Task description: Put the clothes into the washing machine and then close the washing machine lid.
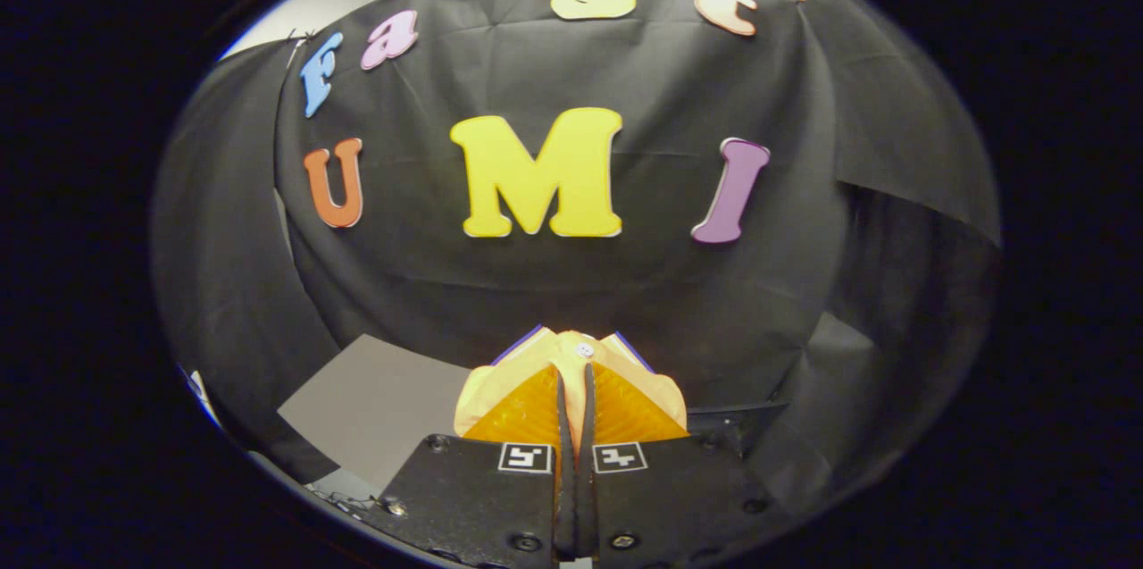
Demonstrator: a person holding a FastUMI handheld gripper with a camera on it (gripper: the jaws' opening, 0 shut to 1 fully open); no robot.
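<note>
Between the nearly closed claw [572, 390] fingers sits pinched pale-orange clothing [571, 353] with a white button.

1. One claw [572, 390], its two fingers [527, 413] pressed together on cloth.
2. One piece of pale orange clothing [571, 353] with one small white button [585, 350].
3. One grey desk [375, 404].

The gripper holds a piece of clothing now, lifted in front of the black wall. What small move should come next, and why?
Probably tip the gripper down and carry its load toward the washing machine. Its fingers are shut on a pale orange garment with a small white button, bunched at the tips and lifted in front of the black cloth wall. The grasp looks secure, so transport seems to be the next step.
</note>
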